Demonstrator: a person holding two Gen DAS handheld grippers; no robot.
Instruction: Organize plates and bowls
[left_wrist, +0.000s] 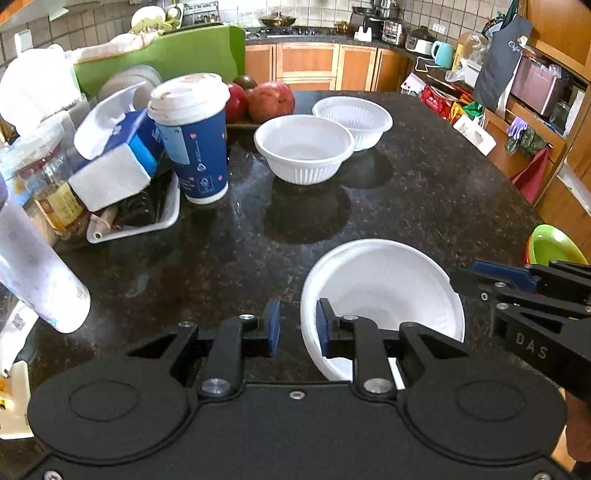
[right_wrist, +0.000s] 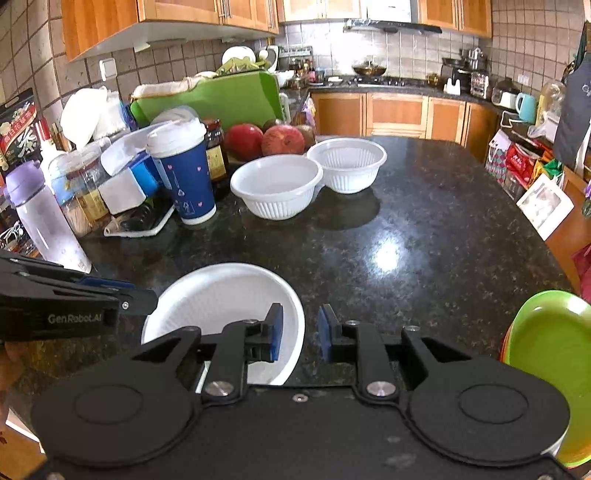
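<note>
Straddling the left rim of the white plate (left_wrist: 384, 284), my left gripper (left_wrist: 294, 326) has its jaws parted: one blue pad sits inside the plate, the other outside over the dark granite counter (left_wrist: 424, 206); the pads are not pressed onto the rim. My right gripper (right_wrist: 300, 332) does the same on the opposite edge of that plate (right_wrist: 221, 295), one pad over the plate's inside, the other over bare counter (right_wrist: 424, 229), jaws likewise apart and holding nothing. Each tool is visible from the other's camera, reaching in at the plate's edge.

The plate lies near the front edge of the counter. Well beyond it stand two white ribbed bowls, the nearer bowl (left_wrist: 303, 147) and the farther bowl (left_wrist: 352, 122), upright and touching or nearly touching at the rims. Behind them are red fruits (left_wrist: 271, 99). To their left stands a blue paper cup (left_wrist: 192, 136) with a white lid, beside a white tray (left_wrist: 140, 221) of clutter. A stack of coloured plates, green on top (right_wrist: 550, 354), sits at the counter's right front corner, close beside my right gripper
</note>
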